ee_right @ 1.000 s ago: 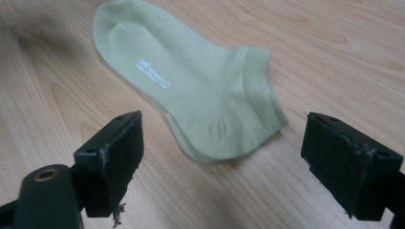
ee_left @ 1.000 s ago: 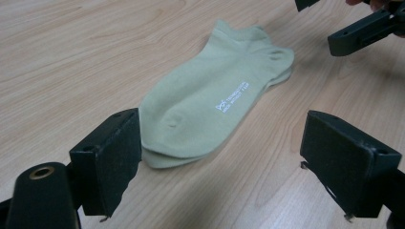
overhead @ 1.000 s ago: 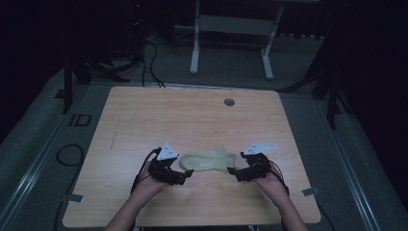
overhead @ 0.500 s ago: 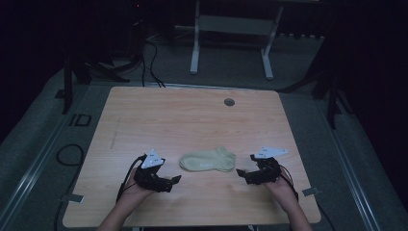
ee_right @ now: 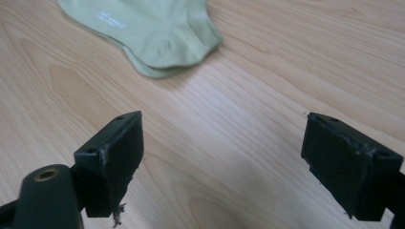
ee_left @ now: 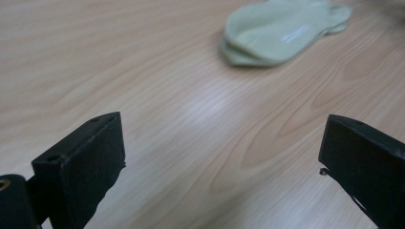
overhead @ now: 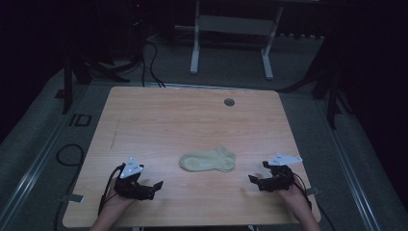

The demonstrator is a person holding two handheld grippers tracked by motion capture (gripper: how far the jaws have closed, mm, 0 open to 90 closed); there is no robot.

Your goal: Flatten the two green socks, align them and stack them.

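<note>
A pale green sock [overhead: 208, 160] lies flat and folded on the wooden table [overhead: 192, 120], near its front middle. It also appears in the left gripper view as the sock [ee_left: 282, 31] and in the right gripper view as the sock [ee_right: 143, 33]. My left gripper [overhead: 158, 185] sits low at the front left, well clear of the sock; its jaws have just been opening and nothing is between them [ee_left: 224, 167]. My right gripper [overhead: 252, 179] is at the front right, open and empty [ee_right: 222, 162], apart from the sock.
A small round grommet [overhead: 229, 102] sits in the table's far side. Beyond the table stand a white frame's legs [overhead: 231, 43] and floor cables [overhead: 149, 57]. A cable loop [overhead: 70, 155] lies on the floor at the left.
Both grippers have let go of the sock and drawn apart outward and toward the front edge. The sock now lies flat by itself between them.
</note>
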